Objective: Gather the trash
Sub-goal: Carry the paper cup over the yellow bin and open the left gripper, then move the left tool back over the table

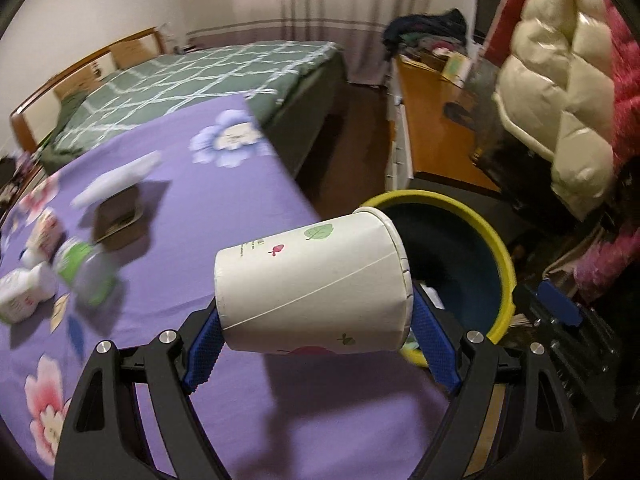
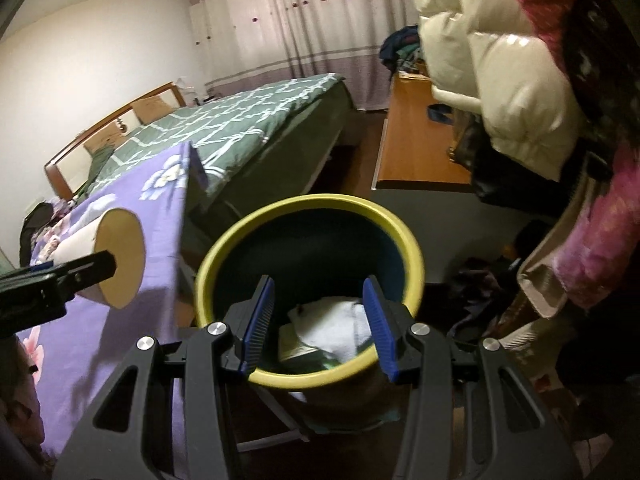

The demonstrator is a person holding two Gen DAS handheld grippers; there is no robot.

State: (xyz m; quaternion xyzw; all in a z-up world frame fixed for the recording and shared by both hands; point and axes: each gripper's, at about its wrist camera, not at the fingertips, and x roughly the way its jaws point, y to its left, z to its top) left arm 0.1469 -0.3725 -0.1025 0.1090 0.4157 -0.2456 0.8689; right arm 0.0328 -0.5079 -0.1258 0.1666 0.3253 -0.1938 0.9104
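Your left gripper [image 1: 316,344] is clamped on a paper cup [image 1: 312,280], one pad on its base end and one on its rim end, so the cup lies on its side with its long axis running straight across between the jaws. That cup hangs over the right edge of the purple cloth [image 1: 192,220], its rim end pointing toward the bin [image 1: 506,280], which stands just beyond the table edge, low and to the right. The left hand is the one that matters here: it carries the load and the bin's mouth lies right of the cup, so judging by this, you need to carry it further right until the whole cup clears the yellow rim before letting go.

Left on the cloth, well back from the jaws, sit several blurred pieces: one brown tray [image 1: 118,220], one white wrapper [image 1: 120,178], and about three small bottles or cartons [image 1: 84,272]; blur stops a firm count.

Your right gripper [image 2: 320,320] hovers over the bin with its jaws apart and nothing between them. One bin, with white scraps [image 2: 336,328] already inside.
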